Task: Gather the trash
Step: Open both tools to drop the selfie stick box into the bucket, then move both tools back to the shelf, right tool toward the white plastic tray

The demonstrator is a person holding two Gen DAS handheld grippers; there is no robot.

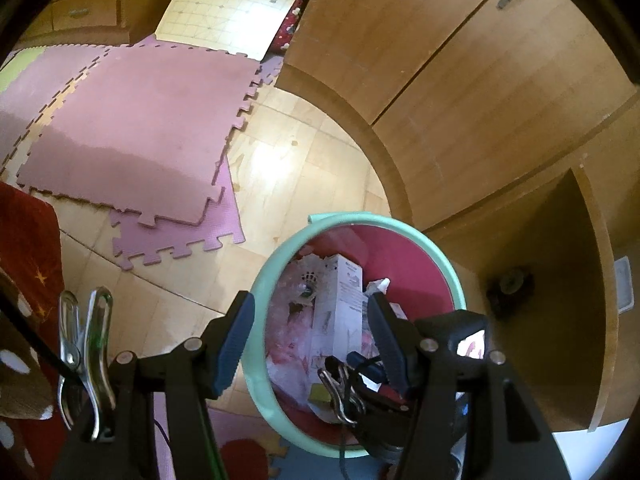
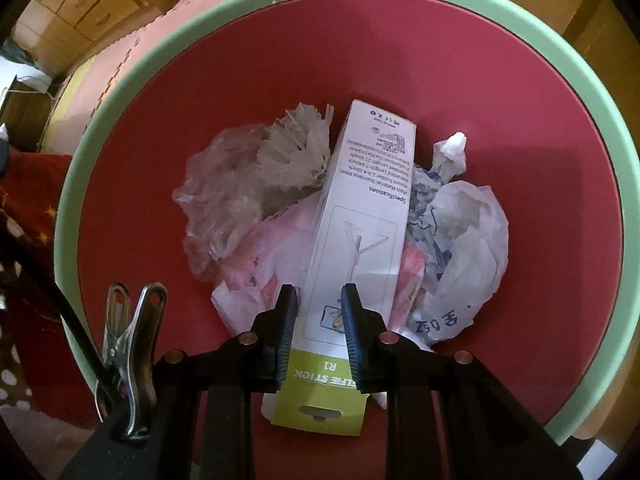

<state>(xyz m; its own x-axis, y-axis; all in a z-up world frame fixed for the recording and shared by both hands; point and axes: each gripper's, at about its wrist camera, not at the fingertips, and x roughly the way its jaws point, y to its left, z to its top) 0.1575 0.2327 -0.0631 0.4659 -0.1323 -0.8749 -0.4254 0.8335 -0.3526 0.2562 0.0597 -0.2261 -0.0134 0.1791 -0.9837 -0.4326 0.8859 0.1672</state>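
My right tool (image 2: 319,300) points down into the bin (image 2: 280,8), its two pads drawn narrow across the white box (image 2: 360,216); I cannot tell if they pinch it. The box lies on crumpled bags (image 2: 464,240). My left tool (image 1: 310,312) hangs spread and empty over the bin's rim.
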